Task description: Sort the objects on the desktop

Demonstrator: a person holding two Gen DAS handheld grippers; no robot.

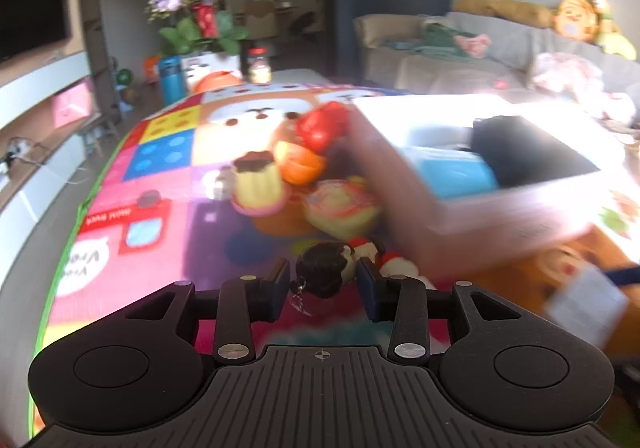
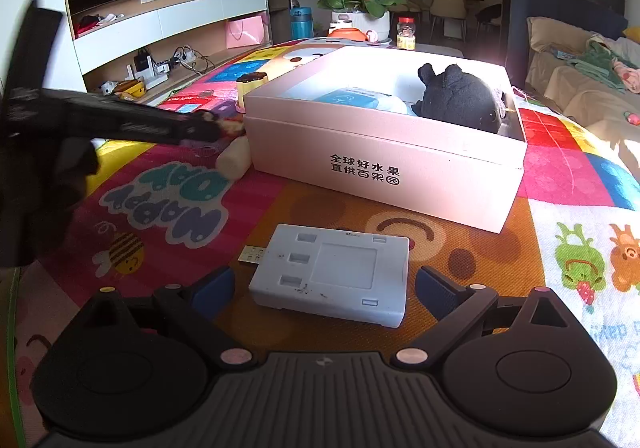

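Note:
In the left wrist view my left gripper [image 1: 325, 284] is shut on a small doll keychain [image 1: 326, 268] with black hair and a red-and-white body, low over the colourful play mat [image 1: 160, 183]. The same gripper appears as a dark blurred bar [image 2: 120, 123] in the right wrist view. My right gripper [image 2: 324, 286] is open, its blue pads [image 2: 434, 290] either side of a pale grey flat device [image 2: 332, 272] with a USB plug, gaps showing on both sides. Behind stands an open white cardboard box [image 2: 384, 167] holding a black plush [image 2: 460, 99] and a blue pack [image 2: 352, 97].
Loose toys lie left of the box [image 1: 500, 207]: a red one [image 1: 320, 123], an orange one [image 1: 300, 163], a yellow pudding [image 1: 256, 183] and a green-pink round one [image 1: 340, 207]. A flower pot [image 2: 360, 19], jar [image 2: 406, 33] and bottle [image 2: 301, 21] stand at the far end. A sofa [image 2: 580, 87] flanks the right.

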